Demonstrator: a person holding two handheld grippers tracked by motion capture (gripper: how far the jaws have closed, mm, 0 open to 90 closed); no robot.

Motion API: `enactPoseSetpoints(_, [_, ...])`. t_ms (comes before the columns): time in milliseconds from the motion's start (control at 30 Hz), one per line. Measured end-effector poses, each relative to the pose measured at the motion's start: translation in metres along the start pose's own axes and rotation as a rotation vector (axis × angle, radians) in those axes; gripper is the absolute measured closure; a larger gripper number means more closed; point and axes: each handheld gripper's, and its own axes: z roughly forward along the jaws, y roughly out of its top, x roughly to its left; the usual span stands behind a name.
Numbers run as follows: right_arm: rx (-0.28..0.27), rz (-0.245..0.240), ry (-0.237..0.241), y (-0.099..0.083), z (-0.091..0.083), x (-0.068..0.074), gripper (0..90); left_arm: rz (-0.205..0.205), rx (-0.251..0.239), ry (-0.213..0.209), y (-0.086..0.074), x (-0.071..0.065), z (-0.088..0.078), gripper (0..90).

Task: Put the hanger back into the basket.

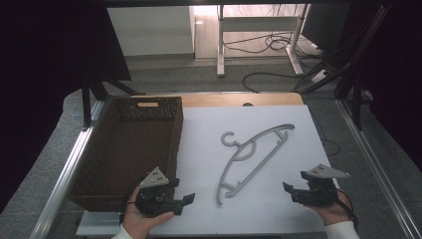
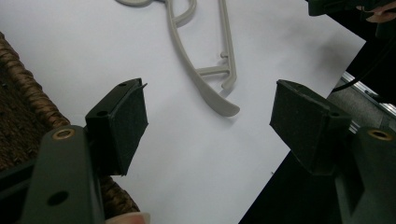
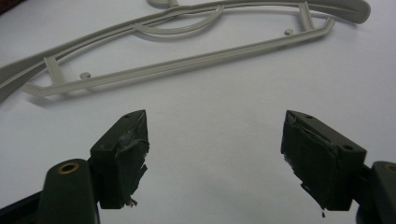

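A grey plastic coat hanger [image 1: 251, 154] lies flat on the white sheet [image 1: 278, 209], slanting from upper right to lower left, its hook toward the basket. My left gripper [image 1: 186, 203] rests near the front edge beside the basket, jaws open and empty, pointing right toward the hanger's lower end [image 2: 219, 105]. My right gripper [image 1: 292, 191] sits at the front right, open and empty, pointing left. The hanger [image 3: 187, 60] lies a short way beyond its jaws. Neither gripper touches the hanger.
A dark brown wicker basket [image 1: 171, 149] stands on the left half of the table, close to my left gripper. Metal rails [image 1: 67, 169] run along both table sides. Cables and a desk frame [image 1: 259, 45] lie on the floor beyond.
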Motion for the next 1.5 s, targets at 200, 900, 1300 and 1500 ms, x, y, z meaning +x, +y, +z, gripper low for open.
enactPoseSetpoints(200, [0.001,0.012,-0.005,0.001,0.000,-0.001,26.6,-0.001,-0.021,0.008,0.001,-0.001,-0.002,26.7])
enactPoseSetpoints(900, [0.039,0.088,-0.068,0.010,0.008,-0.005,29.8,-0.012,-0.032,0.007,0.003,0.003,-0.004,26.0])
enactPoseSetpoints(1300, [0.087,0.099,-0.055,0.042,0.036,0.004,35.1,-0.004,-0.054,0.014,0.004,0.001,-0.013,26.0])
enactPoseSetpoints(1500, [0.096,0.113,-0.054,0.072,0.060,0.004,37.3,-0.003,-0.063,0.011,0.005,0.001,-0.014,26.1])
